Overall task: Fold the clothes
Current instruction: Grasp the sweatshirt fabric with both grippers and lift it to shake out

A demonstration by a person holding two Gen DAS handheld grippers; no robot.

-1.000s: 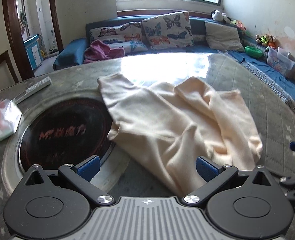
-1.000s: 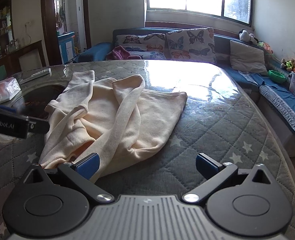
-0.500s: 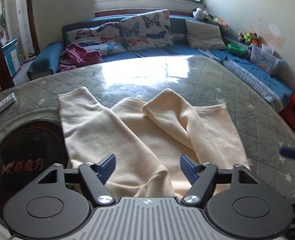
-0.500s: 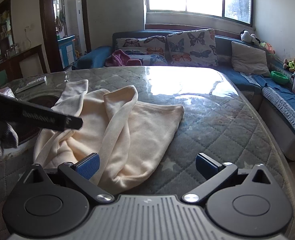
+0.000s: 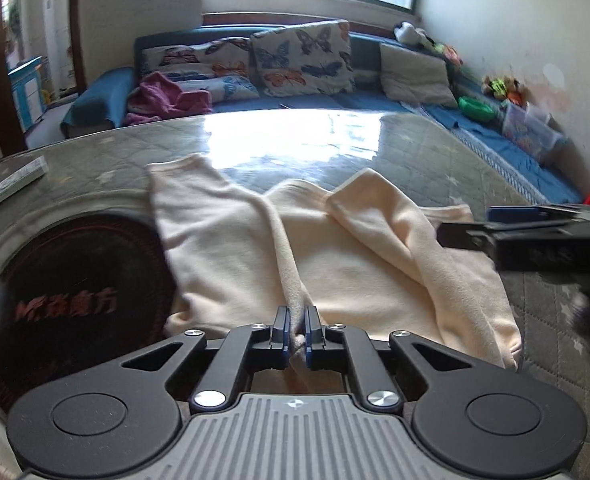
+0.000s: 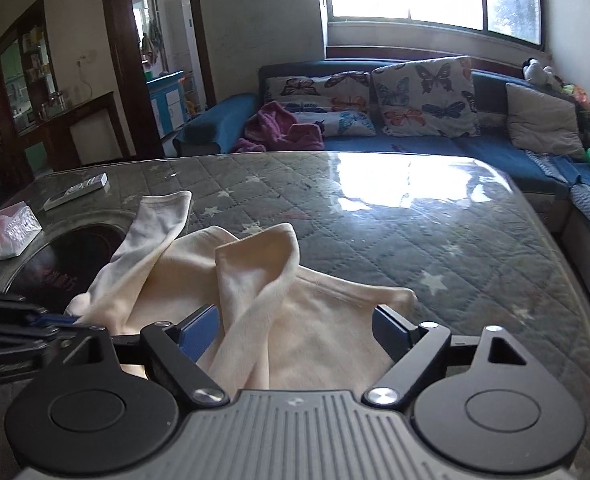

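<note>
Left fingers [image 5: 296, 334] pinch a cream garment [image 5: 347, 264] on the quilted glass-topped counter [image 6: 435, 240]; right fingers [image 6: 295, 330] closing around it; sofa [image 6: 475, 148] at twelve o'clock.

Red lettering [image 5: 67, 305] stands on the round dark glass plate [image 5: 75, 280] set into the table: a stylised "M" followed by Chinese characters ending in "魔方"; the characters between are too blurred to read. In the right wrist view the same print is too dim to read
</note>
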